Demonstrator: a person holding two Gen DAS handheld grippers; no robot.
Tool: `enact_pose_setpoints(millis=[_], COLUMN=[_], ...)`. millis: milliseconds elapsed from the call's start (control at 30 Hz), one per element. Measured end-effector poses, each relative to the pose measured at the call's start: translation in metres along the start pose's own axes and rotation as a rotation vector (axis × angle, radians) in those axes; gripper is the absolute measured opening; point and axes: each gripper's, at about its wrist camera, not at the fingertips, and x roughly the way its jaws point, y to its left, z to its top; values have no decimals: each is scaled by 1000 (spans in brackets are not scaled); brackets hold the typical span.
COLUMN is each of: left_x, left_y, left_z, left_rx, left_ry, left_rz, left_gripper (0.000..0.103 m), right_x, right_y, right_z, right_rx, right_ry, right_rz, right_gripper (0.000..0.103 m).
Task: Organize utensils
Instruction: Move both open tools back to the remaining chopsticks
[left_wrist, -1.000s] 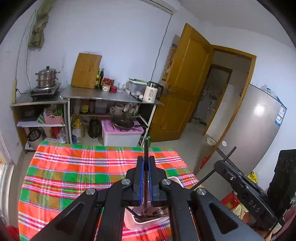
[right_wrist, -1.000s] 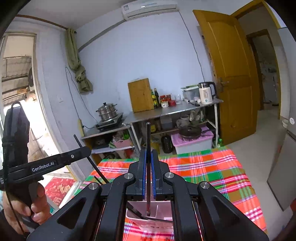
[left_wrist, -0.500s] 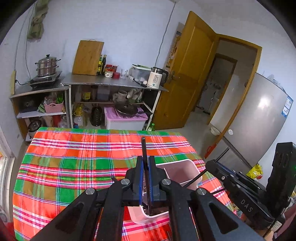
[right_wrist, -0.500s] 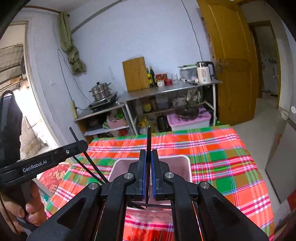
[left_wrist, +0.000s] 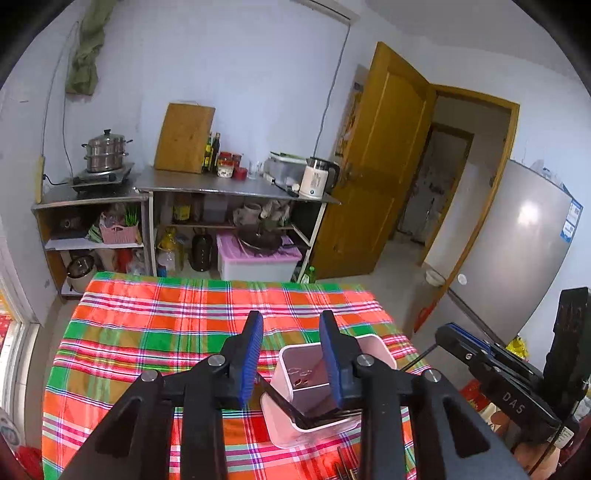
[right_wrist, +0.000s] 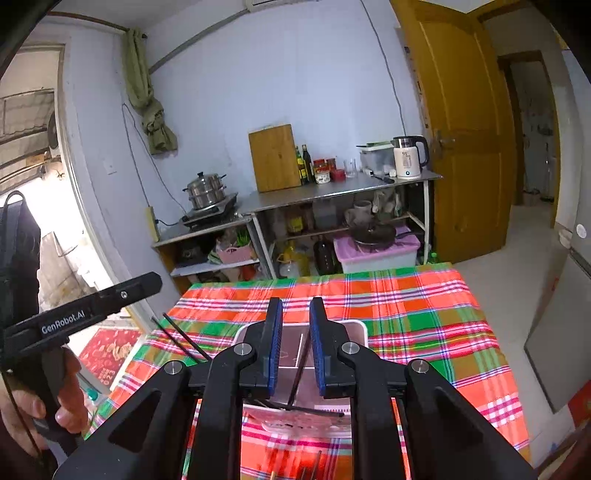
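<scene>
Plaid tablecloth (left_wrist: 155, 332) under pale pink bin (left_wrist: 295, 432) of thin black utensils (right_wrist: 299, 369), both tools (left_wrist: 291, 358) (right_wrist: 295, 347) spread apart.

- "GenRobot.AI" is printed in white along the black side of my left gripper (right_wrist: 96, 309), seen to the left of my right jaws in the right wrist view.
- "DAS" is printed in pale letters on the black body of my right gripper (left_wrist: 511, 402), seen to the right of my left jaws in the left wrist view.
- A blue and white sticker (left_wrist: 570, 220) sits on the grey fridge (left_wrist: 517, 251), far right of my left jaws; its print is too small to read.
- No other text, number or sign is legible in either view.
</scene>
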Motion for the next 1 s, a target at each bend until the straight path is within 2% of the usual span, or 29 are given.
enact_pose_setpoints(millis=[233, 400, 567, 733, 1000], left_x=[-41, -67, -85, -92, -89], left_y=[-8, -17, -29, -33, -28], left_z=[-10, -34, -72, -117, -178], left_rx=[19, 30, 56, 57, 19], left_ry=[-49, -69, -72, -35, 66], left_rz=[6, -10, -23, -32, -41], left_gripper=[31, 31, 31, 31, 31], right_x=[-39, -67, -91, -107, -113], right_y=[-4, -8, -10, -12, -16], right_z=[-3, -19, -49, -81, -126], right_rx=[-2, -9, -10, -19, 4], right_ry=[-38, -43, -43, -18, 60], right_rz=[3, 16, 8, -6, 19], right_gripper=[15, 15, 15, 15, 15])
